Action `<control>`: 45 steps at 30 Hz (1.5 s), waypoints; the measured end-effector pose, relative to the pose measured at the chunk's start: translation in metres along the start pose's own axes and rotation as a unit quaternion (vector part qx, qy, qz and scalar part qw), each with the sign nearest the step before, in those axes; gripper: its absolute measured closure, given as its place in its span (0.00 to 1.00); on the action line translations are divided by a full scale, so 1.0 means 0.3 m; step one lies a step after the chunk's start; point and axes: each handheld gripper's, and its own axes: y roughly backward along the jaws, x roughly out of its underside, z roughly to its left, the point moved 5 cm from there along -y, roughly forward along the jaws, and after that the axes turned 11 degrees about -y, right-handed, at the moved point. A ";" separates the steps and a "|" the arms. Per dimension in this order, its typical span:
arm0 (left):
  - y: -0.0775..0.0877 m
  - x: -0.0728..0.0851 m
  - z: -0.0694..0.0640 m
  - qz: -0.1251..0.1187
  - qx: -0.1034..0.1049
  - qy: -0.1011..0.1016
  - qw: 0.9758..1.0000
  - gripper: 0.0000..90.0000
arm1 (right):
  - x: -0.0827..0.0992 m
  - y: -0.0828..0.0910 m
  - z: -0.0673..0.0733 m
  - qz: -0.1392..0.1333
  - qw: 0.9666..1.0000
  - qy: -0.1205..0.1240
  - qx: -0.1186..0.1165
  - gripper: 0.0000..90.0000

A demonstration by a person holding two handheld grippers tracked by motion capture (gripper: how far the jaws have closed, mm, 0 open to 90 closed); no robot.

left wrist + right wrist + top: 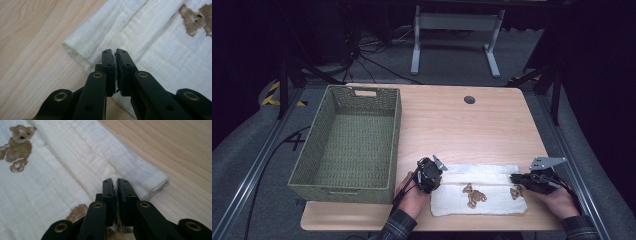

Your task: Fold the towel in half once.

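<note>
lying folded on the near edge of the wooden surface (492, 120), the white bear-print cloth (479, 192) is sitting just right of the green woven basket (347, 140). the left gripper (115, 53) is pinching its left end, and the right gripper (115, 182) is clamping its right end.

Black tongs (116, 53) (brass rivets), plaid sleeves (399, 226)
</note>
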 end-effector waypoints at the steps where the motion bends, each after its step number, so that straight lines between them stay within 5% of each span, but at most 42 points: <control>1: -0.005 -0.005 0.008 -0.001 0.001 -0.002 1.000 0.95 | -0.003 -0.002 -0.004 -0.002 1.000 0.000 0.001 0.94; 12: -0.057 -0.064 0.091 -0.012 -0.015 0.025 1.000 0.95 | -0.065 -0.033 -0.100 -0.017 1.000 -0.018 0.019 0.94; 17: -0.035 -0.076 0.108 -0.035 -0.015 0.038 0.999 0.95 | -0.077 -0.008 -0.101 -0.034 0.999 -0.022 0.017 0.94; 31: 0.074 -0.072 0.059 -0.059 -0.026 0.018 0.998 0.95 | -0.072 0.085 -0.037 -0.072 0.997 -0.007 0.000 0.94; 45: 0.092 -0.013 -0.017 -0.045 0.006 0.005 0.999 0.95 | -0.020 0.095 0.008 -0.057 0.998 0.001 -0.010 0.94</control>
